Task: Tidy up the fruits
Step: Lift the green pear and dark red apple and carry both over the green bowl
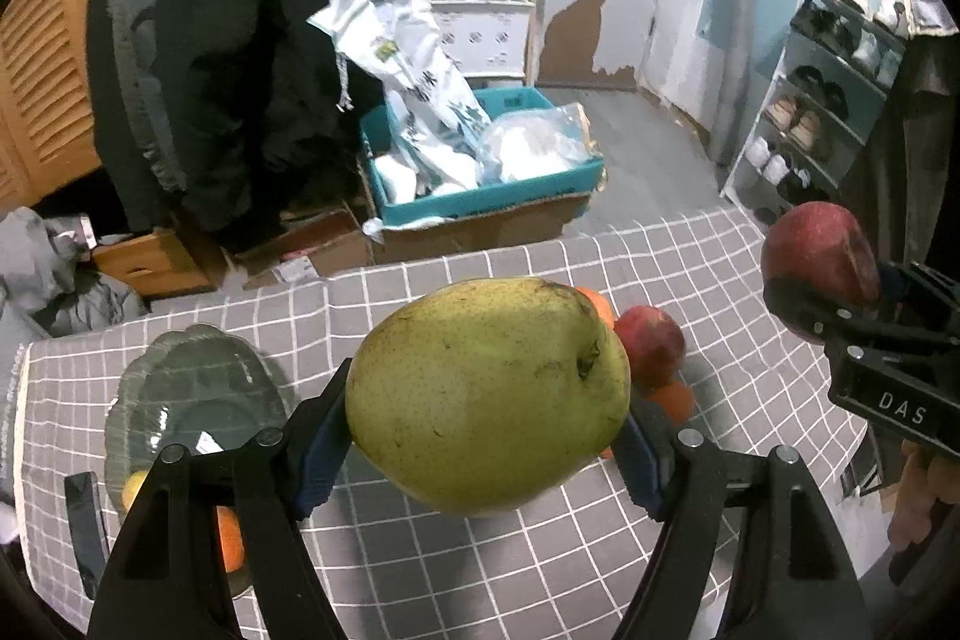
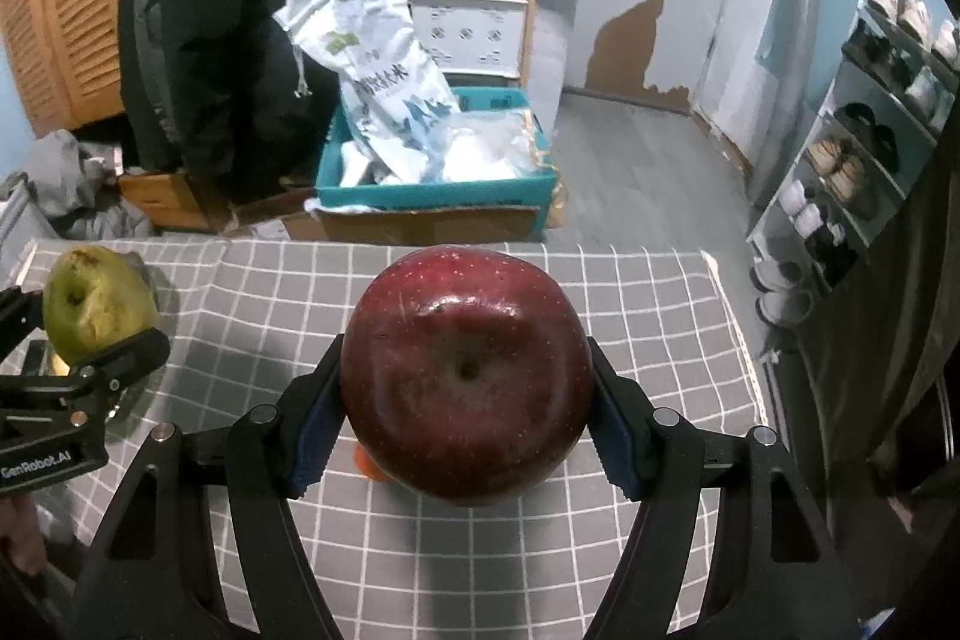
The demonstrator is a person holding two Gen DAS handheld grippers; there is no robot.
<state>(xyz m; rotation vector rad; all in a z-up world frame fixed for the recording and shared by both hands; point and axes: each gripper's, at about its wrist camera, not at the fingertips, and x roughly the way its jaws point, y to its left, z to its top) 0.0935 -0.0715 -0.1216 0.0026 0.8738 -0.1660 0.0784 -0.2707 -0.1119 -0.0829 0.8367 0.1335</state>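
Both tongs are clamped on fruit above the grey checked tablecloth (image 1: pixel 420 568): the left gripper (image 1: pixel 487 451) grasps a green pear (image 1: pixel 486 394) between its blue pads, the right gripper (image 2: pixel 465 424) a dark red apple (image 2: pixel 467 376). Another red apple (image 1: pixel 651 343) lies among oranges (image 1: pixel 675 397) on the cloth, with a glass plate (image 1: pixel 192 388) at the left

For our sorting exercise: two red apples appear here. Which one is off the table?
The red apple clamped in the right tongs is lifted; the other apple rests on the checked cloth beside oranges.
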